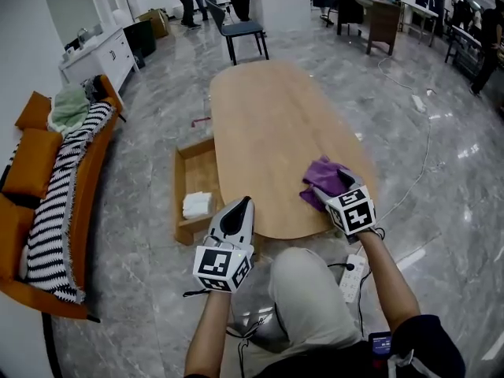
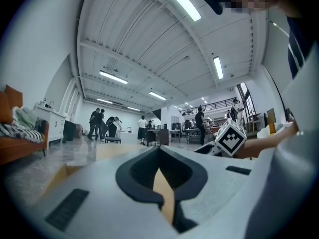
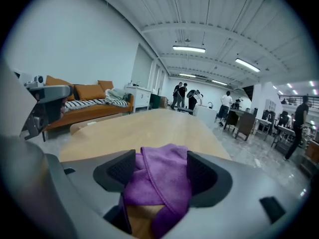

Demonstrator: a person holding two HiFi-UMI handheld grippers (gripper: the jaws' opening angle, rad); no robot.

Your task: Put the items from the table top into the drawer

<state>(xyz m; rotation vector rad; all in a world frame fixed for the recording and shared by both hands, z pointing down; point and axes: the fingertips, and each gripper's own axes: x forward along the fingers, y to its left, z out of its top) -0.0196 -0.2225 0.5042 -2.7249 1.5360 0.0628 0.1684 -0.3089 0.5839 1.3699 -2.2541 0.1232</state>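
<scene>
- The purple cloth (image 1: 319, 181) lies bunched on the table (image 1: 268, 124), close to its near right edge.
- The right gripper (image 3: 159, 171) reaches in over that same near right edge, angled downward. Its claw is spread wide, and the cloth sits between the 2 dark pads (image 3: 121, 171), filling the gap.
- The left gripper (image 1: 241, 204) is held level at the table's near left edge. Its claw is pressed together, tips meeting, with nothing in it.
- The wooden drawer (image 1: 181, 181) stands open off the table's left side, and 1 folded white cloth (image 1: 197, 204) lies inside it.
- A dark chair (image 1: 240, 30) stands at the table's far end.
- An orange sofa (image 1: 30, 172) with a striped blanket (image 1: 67, 187) sits well to the left of the table.
</scene>
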